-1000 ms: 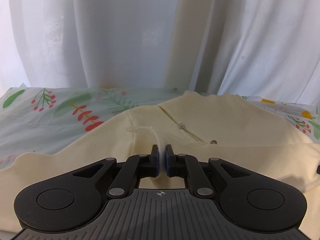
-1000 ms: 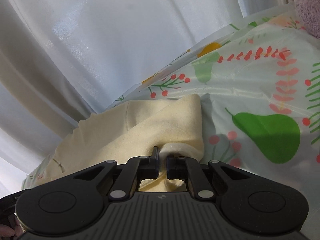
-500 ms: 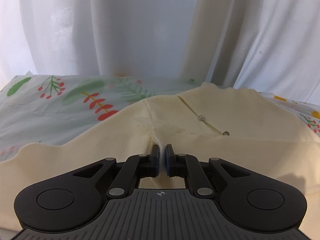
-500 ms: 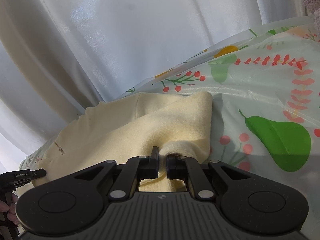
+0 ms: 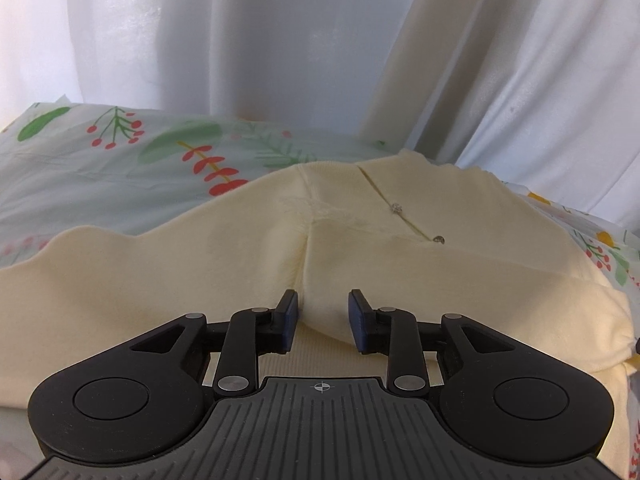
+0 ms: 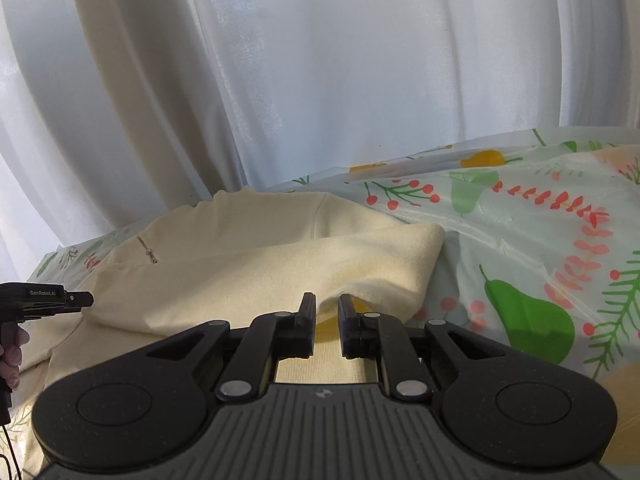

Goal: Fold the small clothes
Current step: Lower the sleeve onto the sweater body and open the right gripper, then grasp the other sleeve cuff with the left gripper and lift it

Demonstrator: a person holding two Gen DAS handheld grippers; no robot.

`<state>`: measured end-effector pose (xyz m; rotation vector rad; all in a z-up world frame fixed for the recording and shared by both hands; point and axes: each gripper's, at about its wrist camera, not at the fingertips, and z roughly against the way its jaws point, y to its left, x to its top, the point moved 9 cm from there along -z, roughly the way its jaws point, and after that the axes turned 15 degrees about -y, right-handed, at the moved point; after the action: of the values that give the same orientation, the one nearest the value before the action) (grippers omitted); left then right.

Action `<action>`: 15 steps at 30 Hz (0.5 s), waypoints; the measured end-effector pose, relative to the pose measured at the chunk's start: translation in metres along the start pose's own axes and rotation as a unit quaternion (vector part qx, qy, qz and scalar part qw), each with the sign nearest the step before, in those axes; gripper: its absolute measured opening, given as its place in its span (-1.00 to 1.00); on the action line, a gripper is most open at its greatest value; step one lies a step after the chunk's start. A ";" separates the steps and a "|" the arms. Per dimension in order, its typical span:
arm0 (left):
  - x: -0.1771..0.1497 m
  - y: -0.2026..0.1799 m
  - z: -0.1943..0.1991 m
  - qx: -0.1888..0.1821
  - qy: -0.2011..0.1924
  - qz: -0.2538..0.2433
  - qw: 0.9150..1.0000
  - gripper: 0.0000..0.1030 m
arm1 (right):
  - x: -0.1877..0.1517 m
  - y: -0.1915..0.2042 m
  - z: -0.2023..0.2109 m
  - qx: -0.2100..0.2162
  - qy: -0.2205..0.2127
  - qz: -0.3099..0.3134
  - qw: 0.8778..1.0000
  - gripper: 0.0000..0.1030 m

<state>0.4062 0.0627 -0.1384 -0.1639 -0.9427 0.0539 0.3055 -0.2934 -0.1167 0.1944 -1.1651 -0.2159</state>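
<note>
A pale yellow garment (image 5: 360, 240) with small metal snaps lies folded over on a floral tablecloth (image 5: 100, 168). My left gripper (image 5: 323, 306) is open, its jaws standing either side of a raised fold of the cloth. The garment also shows in the right wrist view (image 6: 260, 264), with its folded edge toward the right. My right gripper (image 6: 326, 306) is open a little, its jaws either side of a small ridge of the folded edge. The left gripper shows at the left edge of the right wrist view (image 6: 60, 300).
White curtains (image 5: 280, 40) hang right behind the table. The tablecloth (image 6: 540, 240) with pear and berry prints stretches to the right of the garment. A hand (image 6: 10, 352) holding the left tool shows at the far left.
Both grippers have opened and let go of the garment. The folded layer now rests on the garment, and both cameras have tilted lower toward the table.
</note>
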 end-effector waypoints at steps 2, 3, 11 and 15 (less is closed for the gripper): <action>-0.002 -0.002 -0.004 0.005 -0.004 -0.002 1.000 -0.41 | -0.004 0.005 -0.011 -0.004 0.004 0.022 1.000 -0.76; -0.002 -0.003 -0.005 0.005 -0.008 -0.003 1.000 -0.41 | -0.007 0.009 -0.016 -0.003 0.008 0.034 0.999 -0.76; 0.001 0.003 -0.010 0.018 -0.024 0.018 0.999 -0.44 | -0.031 0.025 -0.041 -0.027 0.019 0.177 0.984 -0.87; 0.001 0.011 -0.003 -0.006 -0.023 0.085 0.996 -0.21 | -0.029 0.025 -0.047 -0.037 0.016 0.192 0.981 -0.87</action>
<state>0.4093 0.0734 -0.1410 -0.2551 -0.9734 0.2089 0.3396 -0.2595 -0.1537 -0.0936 -1.1366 0.0841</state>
